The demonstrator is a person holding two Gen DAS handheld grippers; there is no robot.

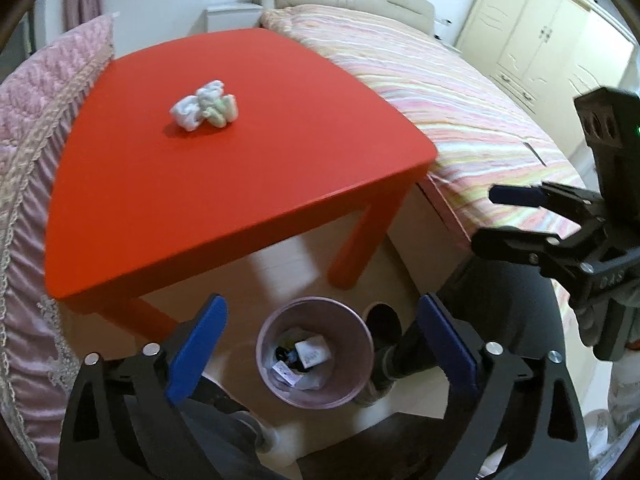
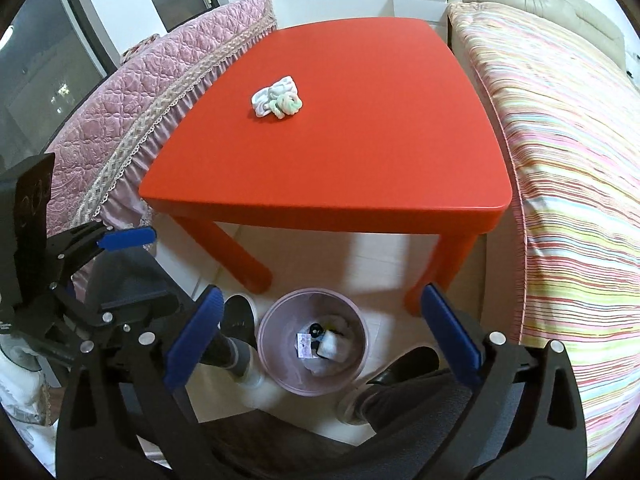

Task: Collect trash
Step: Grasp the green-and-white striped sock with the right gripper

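Observation:
A crumpled white and pale green wad [image 1: 205,106] lies alone on the red table [image 1: 224,184], toward its far left; it also shows in the right wrist view [image 2: 277,98] on the table [image 2: 340,160]. A pink trash bin [image 1: 314,350] stands on the floor in front of the table and holds paper and wrappers; the right wrist view shows the bin [image 2: 314,340] too. My left gripper [image 1: 320,340] is open and empty above the bin. My right gripper [image 2: 320,332] is open and empty above the bin, and shows at the right in the left wrist view [image 1: 504,216].
A striped bed [image 1: 460,92] lies right of the table and a pink quilted cover [image 1: 36,128] lies to its left. The person's legs and shoes [image 2: 400,368] flank the bin. A cream wardrobe [image 1: 552,40] stands at the far right.

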